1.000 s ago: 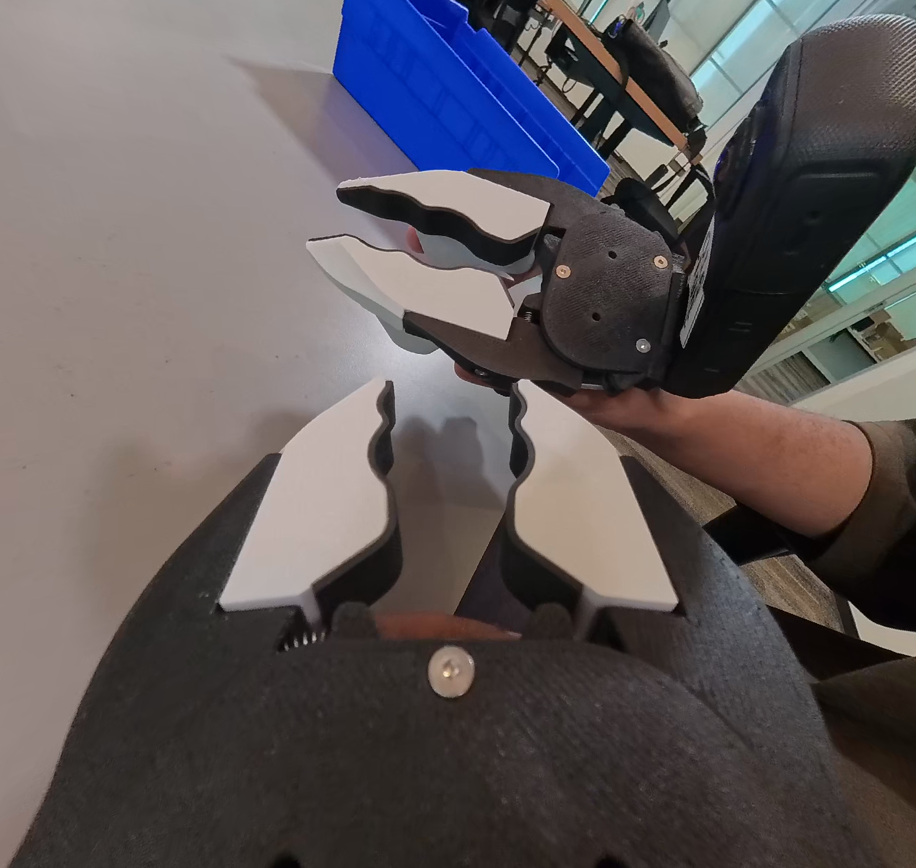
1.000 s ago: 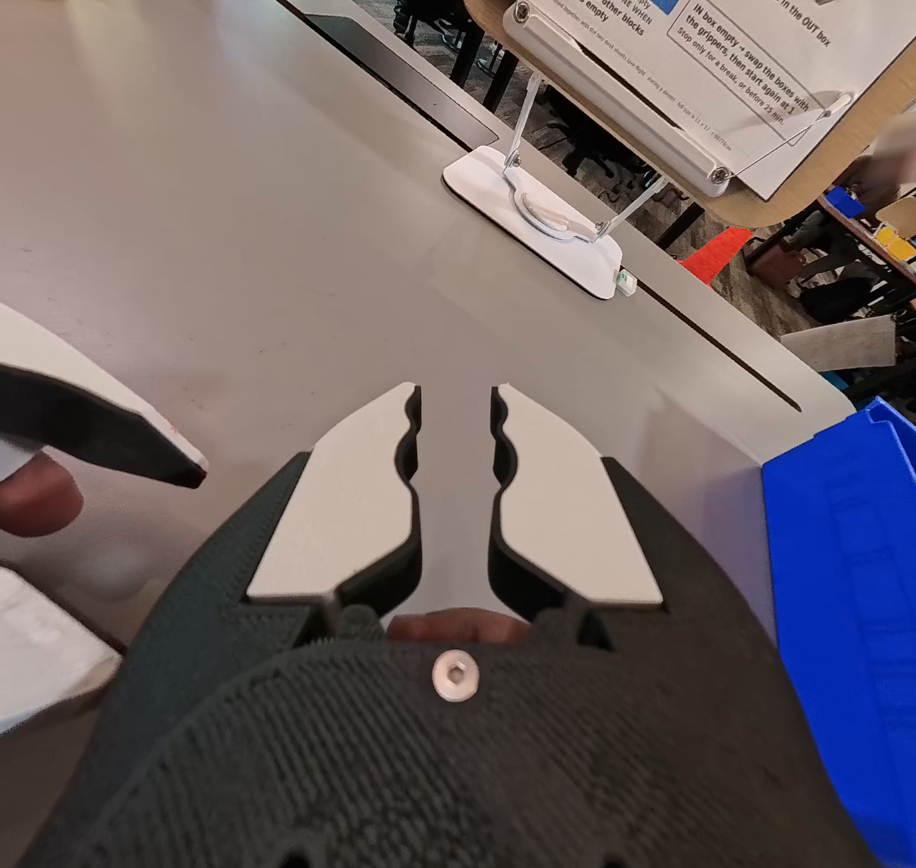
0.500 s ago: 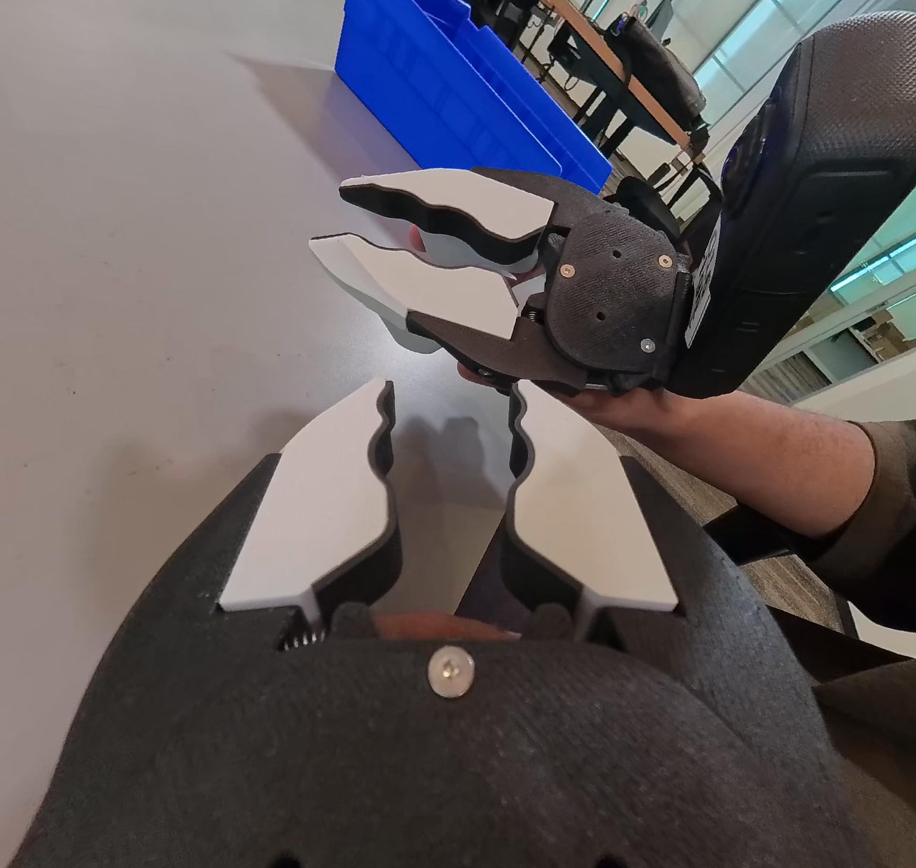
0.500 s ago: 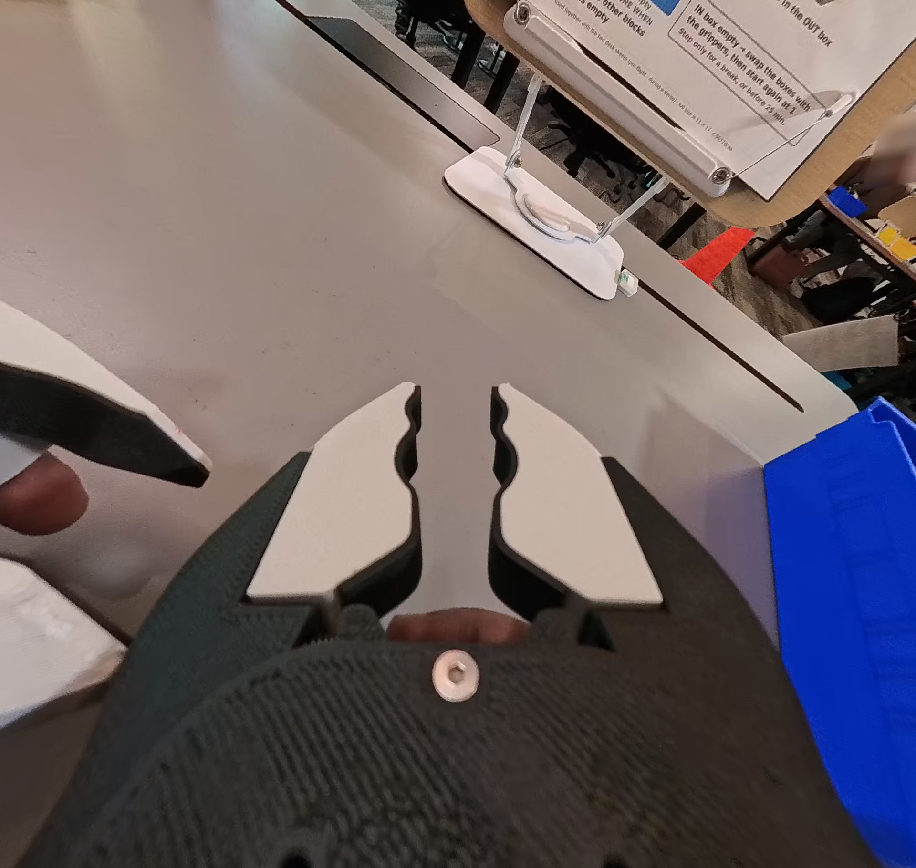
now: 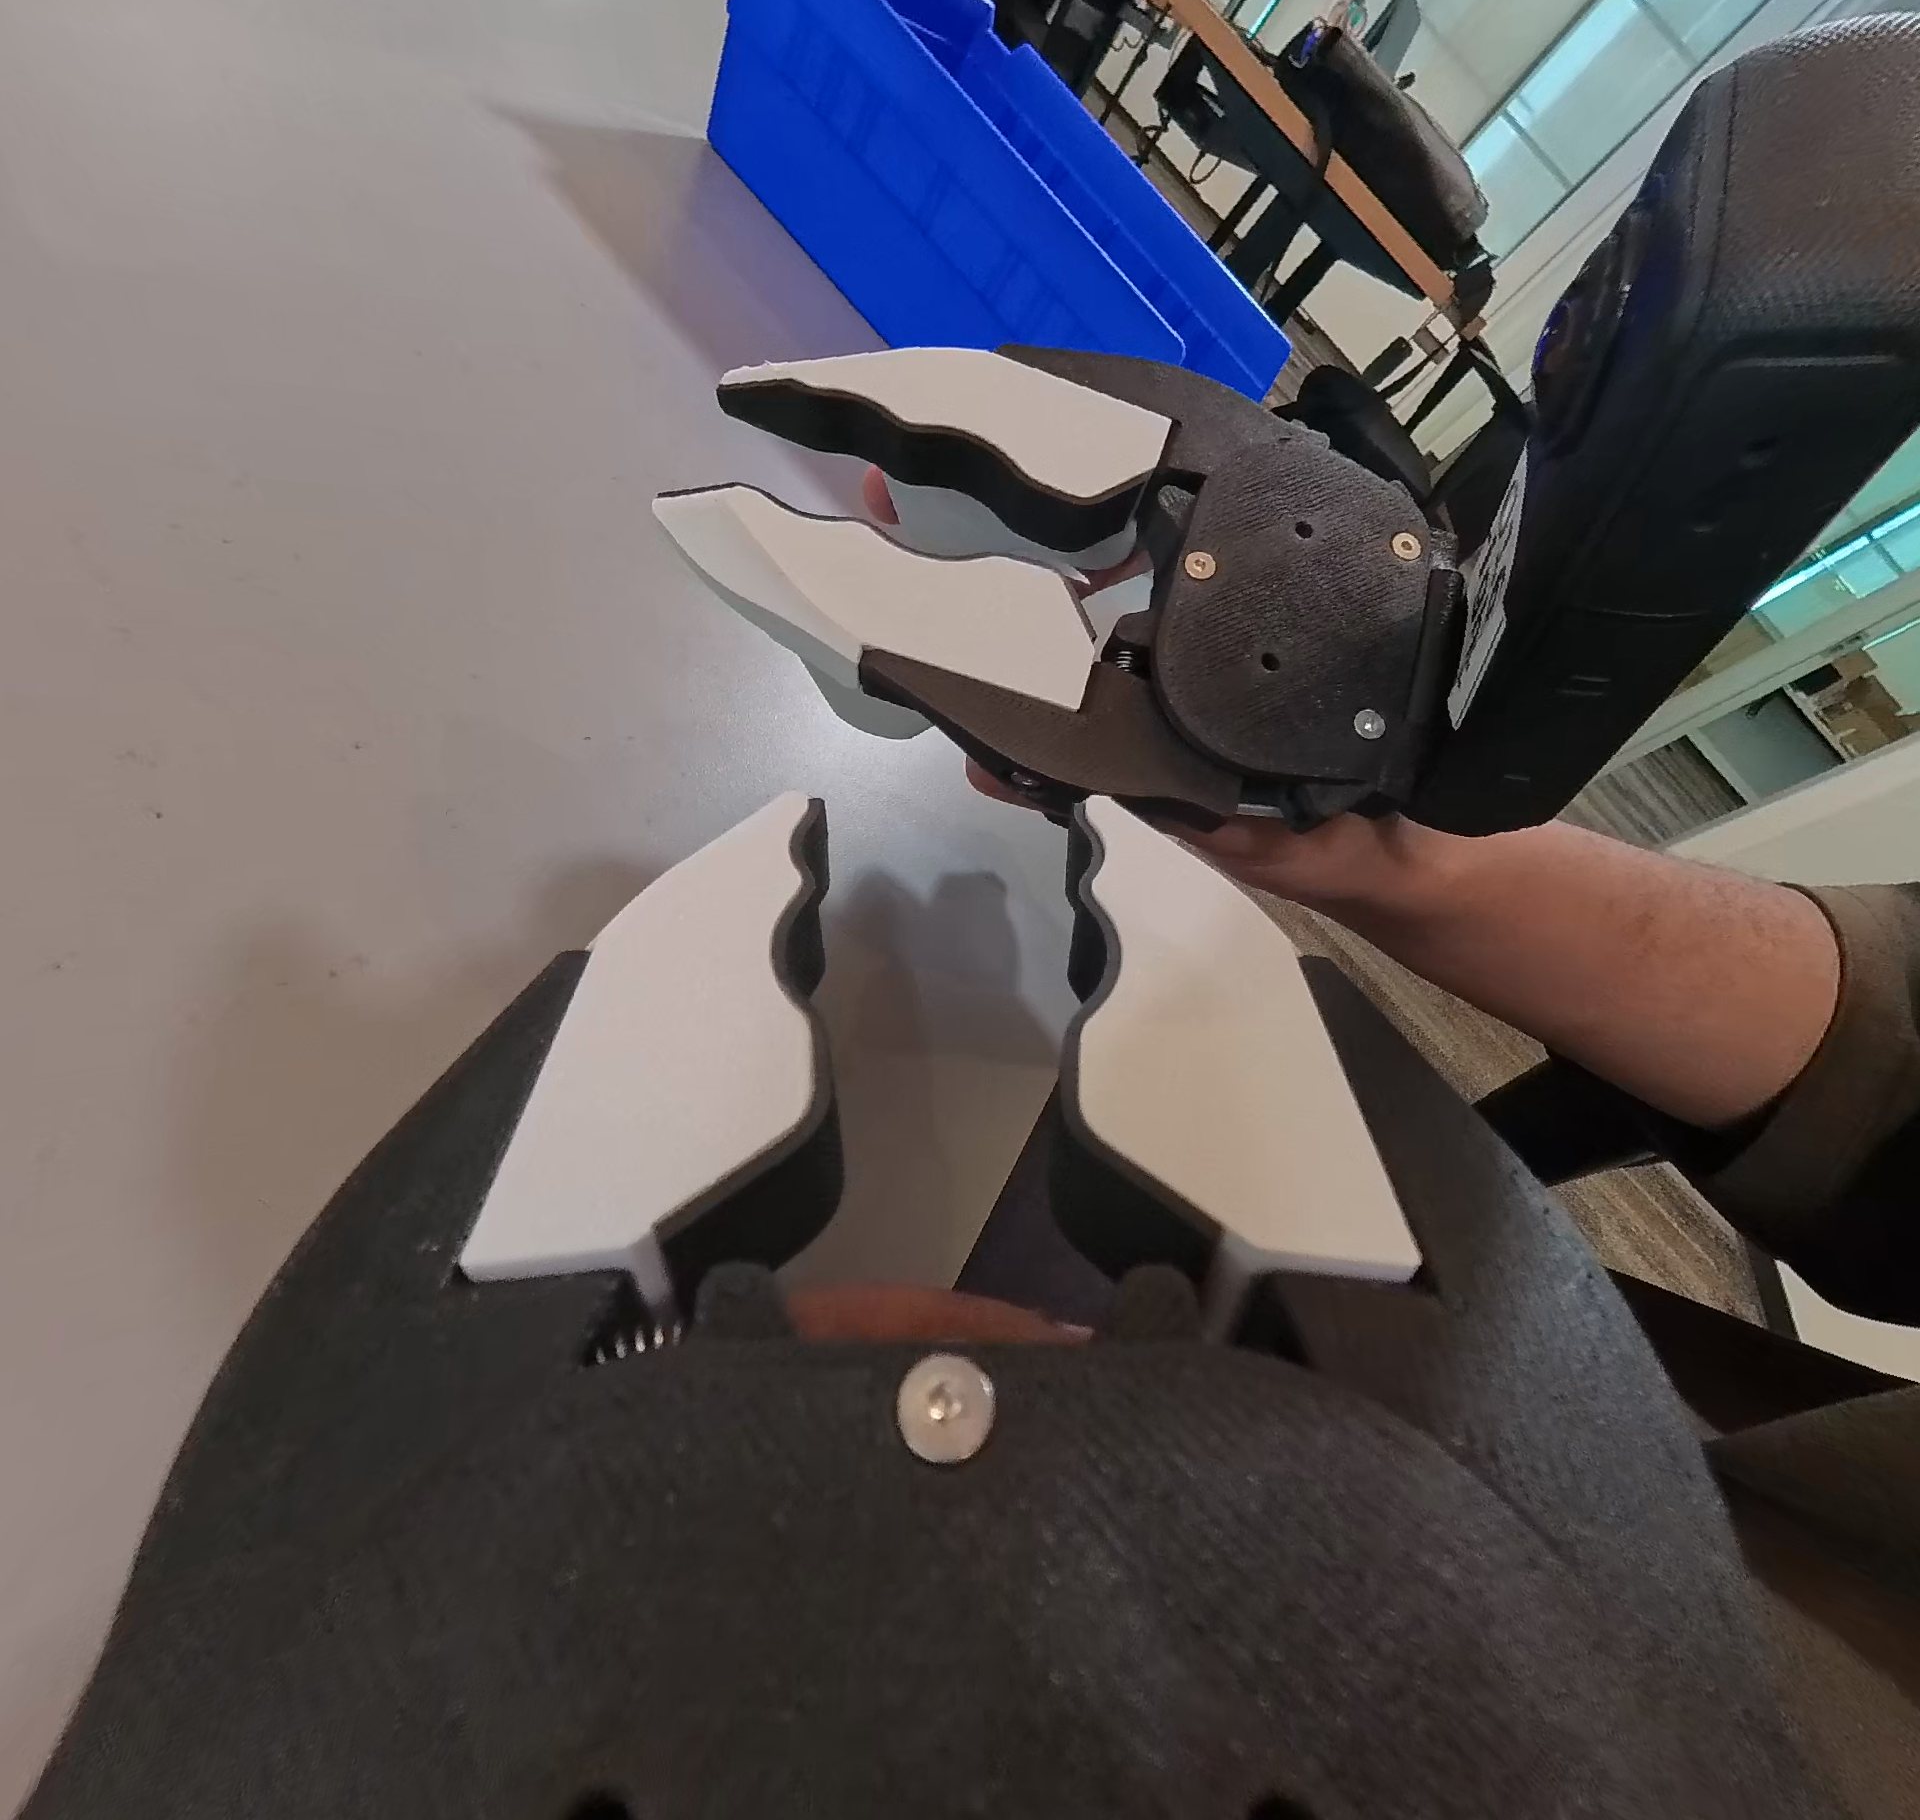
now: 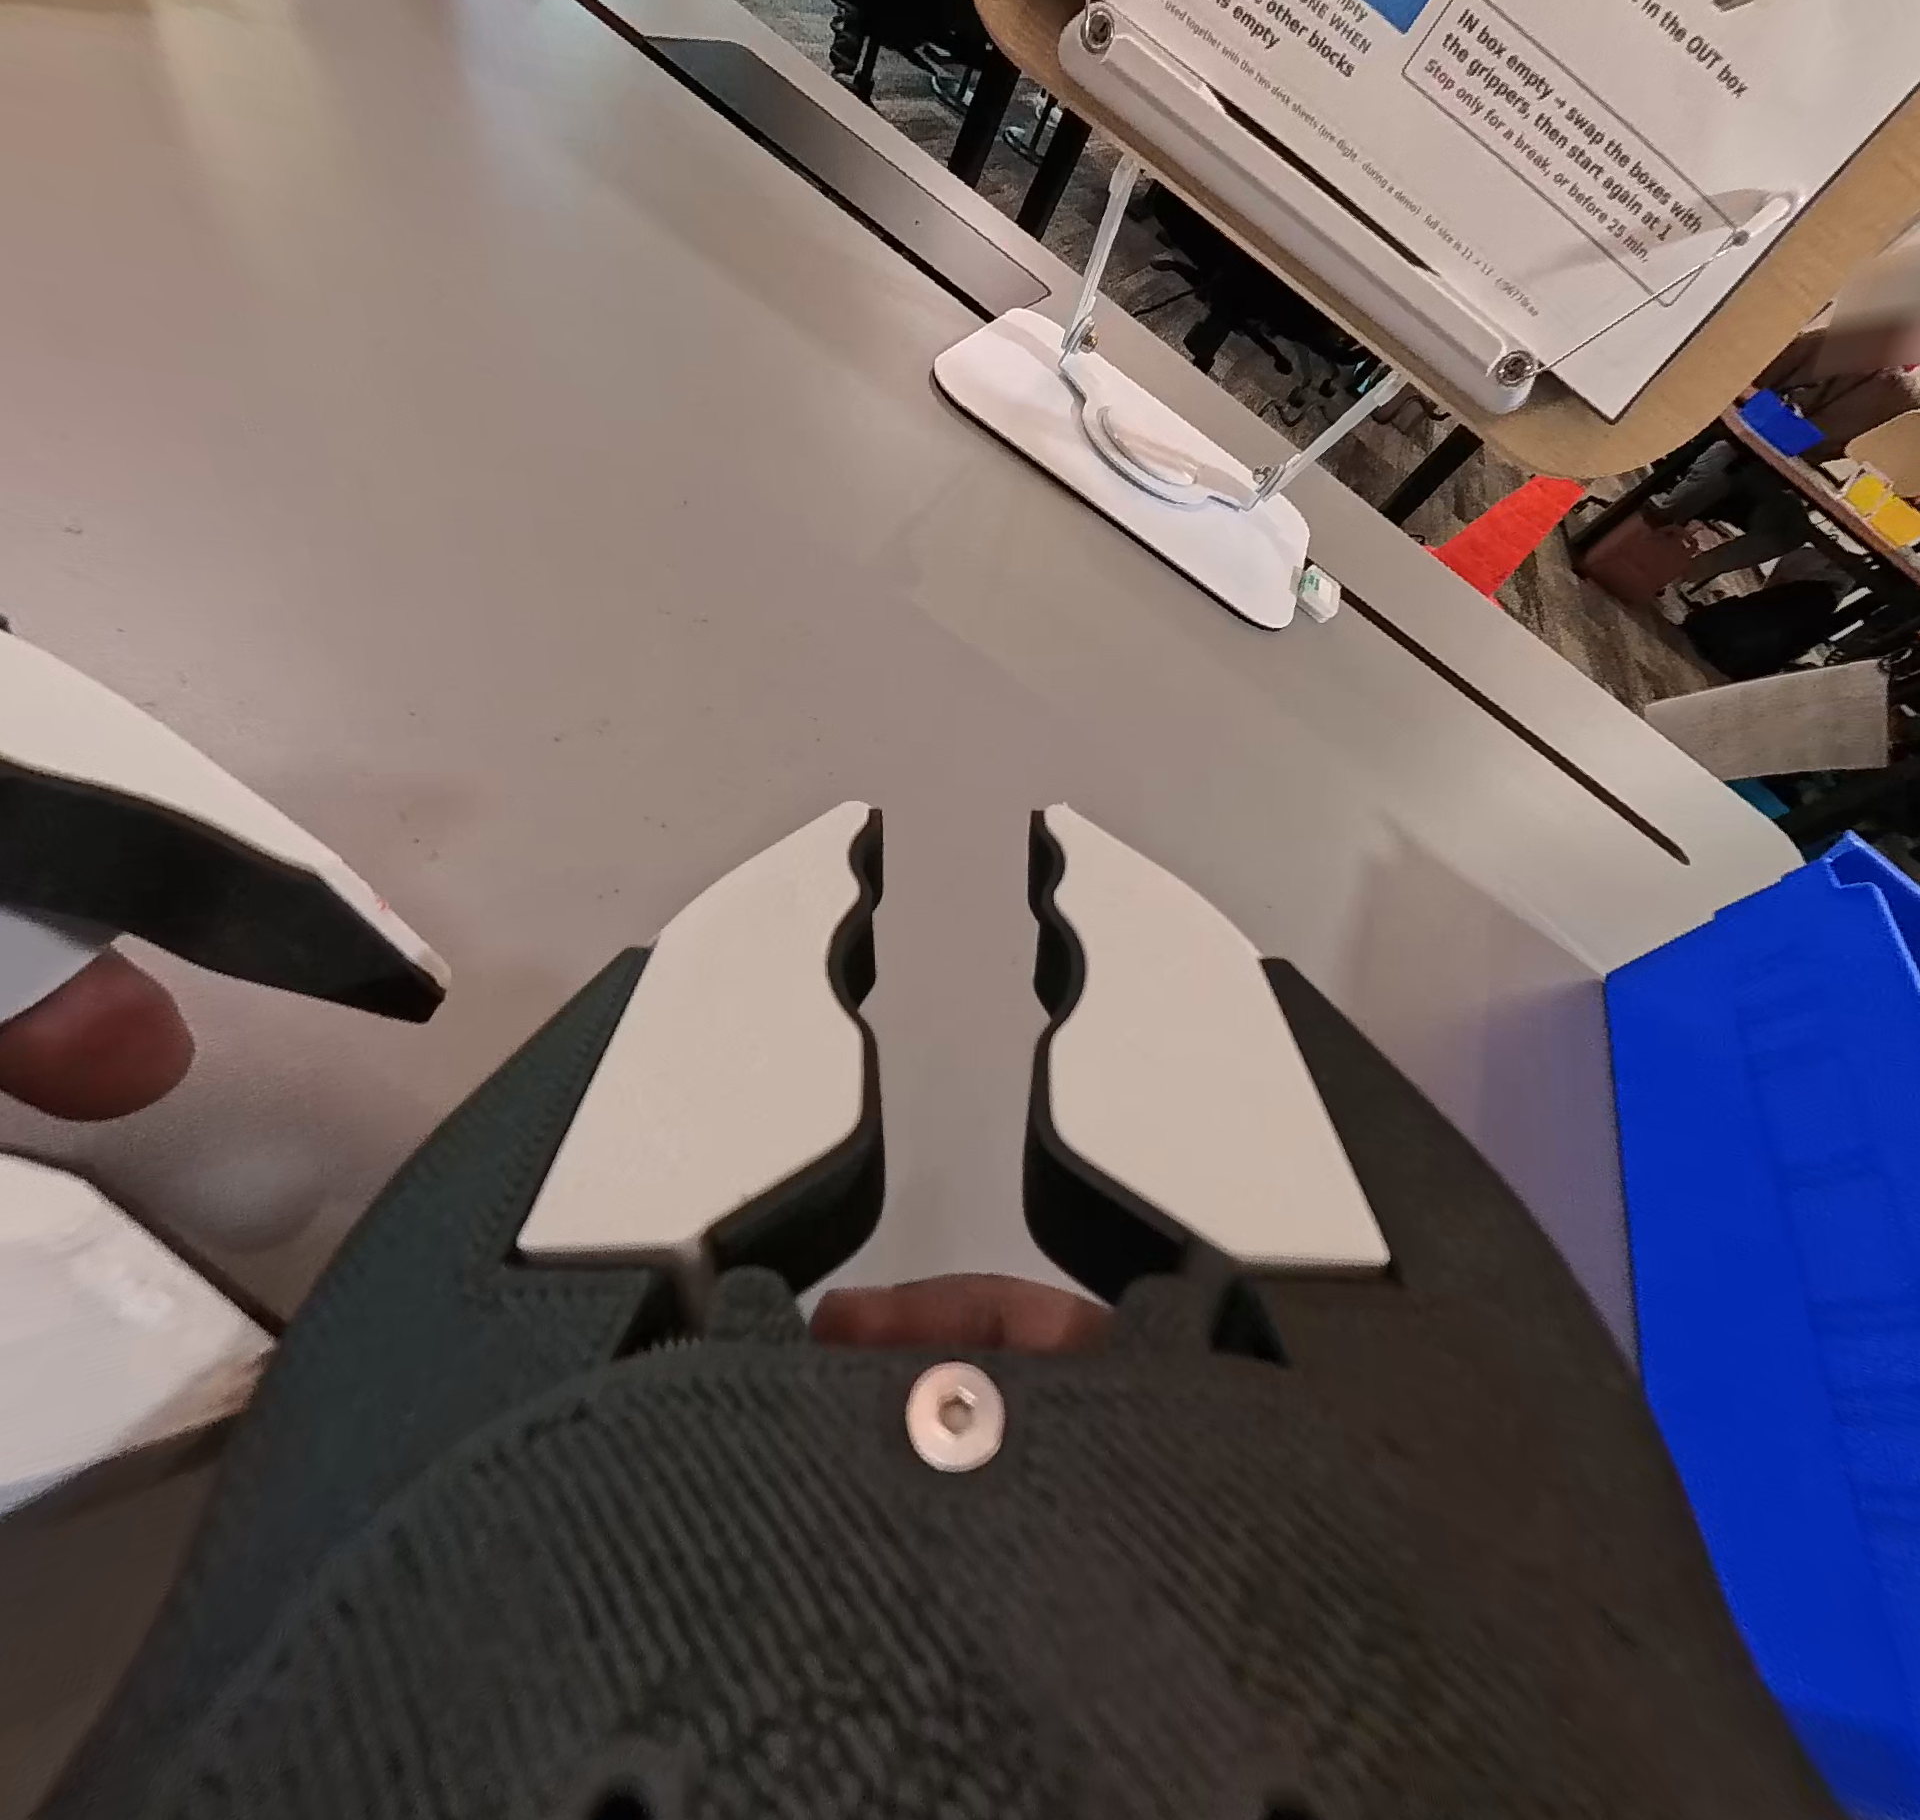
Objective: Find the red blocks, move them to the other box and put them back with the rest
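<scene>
No red blocks show up in either view, so can't say where they are. The one task thing you can see is a blue bin [image 5: 935, 181] sitting on the grey table [image 5: 312, 420], out past both grippers; its contents are hidden by its wall. In the right wrist view the same bin [image 6: 1766, 1251] is at the right edge.

Left gripper [image 5: 945, 825] has its tongs spread with nothing between them, hovering over bare tabletop. Right gripper [image 6: 956, 825] is also parted, narrower gap, empty too. It's just beyond the left one, held in a hand [image 5: 1299, 845].

Further back there's a white stand [image 6: 1132, 482] holding a printed instruction sheet [image 6: 1507, 56].
</scene>
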Available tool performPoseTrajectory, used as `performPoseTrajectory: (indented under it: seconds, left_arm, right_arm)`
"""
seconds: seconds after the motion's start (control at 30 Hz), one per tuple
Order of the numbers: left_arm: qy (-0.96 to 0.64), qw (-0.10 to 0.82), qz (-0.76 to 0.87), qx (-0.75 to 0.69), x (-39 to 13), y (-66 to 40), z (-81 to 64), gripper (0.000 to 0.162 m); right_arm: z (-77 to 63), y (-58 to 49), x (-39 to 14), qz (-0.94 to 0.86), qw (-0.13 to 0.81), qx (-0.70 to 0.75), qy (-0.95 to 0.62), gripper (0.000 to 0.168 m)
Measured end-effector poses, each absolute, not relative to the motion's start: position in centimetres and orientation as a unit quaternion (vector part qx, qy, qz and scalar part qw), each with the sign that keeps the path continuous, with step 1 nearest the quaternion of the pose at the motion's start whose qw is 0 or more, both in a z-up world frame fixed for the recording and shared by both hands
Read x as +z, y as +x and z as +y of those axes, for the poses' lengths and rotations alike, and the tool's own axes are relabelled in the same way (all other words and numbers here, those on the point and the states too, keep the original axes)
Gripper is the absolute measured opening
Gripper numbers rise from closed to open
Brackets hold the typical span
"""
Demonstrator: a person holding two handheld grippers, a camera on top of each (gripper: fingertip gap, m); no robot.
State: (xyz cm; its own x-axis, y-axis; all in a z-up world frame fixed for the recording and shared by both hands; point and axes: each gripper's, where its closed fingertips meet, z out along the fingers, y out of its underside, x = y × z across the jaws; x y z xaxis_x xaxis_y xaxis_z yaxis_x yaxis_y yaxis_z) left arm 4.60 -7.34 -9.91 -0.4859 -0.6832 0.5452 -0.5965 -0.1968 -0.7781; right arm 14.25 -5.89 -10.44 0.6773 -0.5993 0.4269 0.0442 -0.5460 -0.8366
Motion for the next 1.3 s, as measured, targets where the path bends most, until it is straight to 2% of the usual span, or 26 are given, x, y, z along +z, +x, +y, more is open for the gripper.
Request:
performPoseTrajectory:
  seconds: [0.6,1.07,1.17,1.3]
  left_arm:
    - [-0.519,0.051,0.635,-0.570,-10.4,5.0,-6.6,0.043]
    - [-0.582,0.139,0.589,-0.543,-10.6,7.8,0.2,0.039]
    - [-0.590,0.178,0.592,-0.519,-11.7,9.7,2.4,0.037]
    - [-0.553,0.246,0.652,-0.458,-12.8,12.4,4.5,0.037]
  right_arm:
    - [-6.1,14.2,-10.2,0.182,0.451,-0.351,-0.800,0.027]
    - [-3.3,11.9,-11.2,0.179,0.518,-0.172,-0.819,0.021]
    - [-3.2,13.9,-12.1,0.193,0.506,-0.159,-0.825,0.021]
    - [-1.5,17.7,-9.0,0.208,0.543,-0.165,-0.796,0.021]
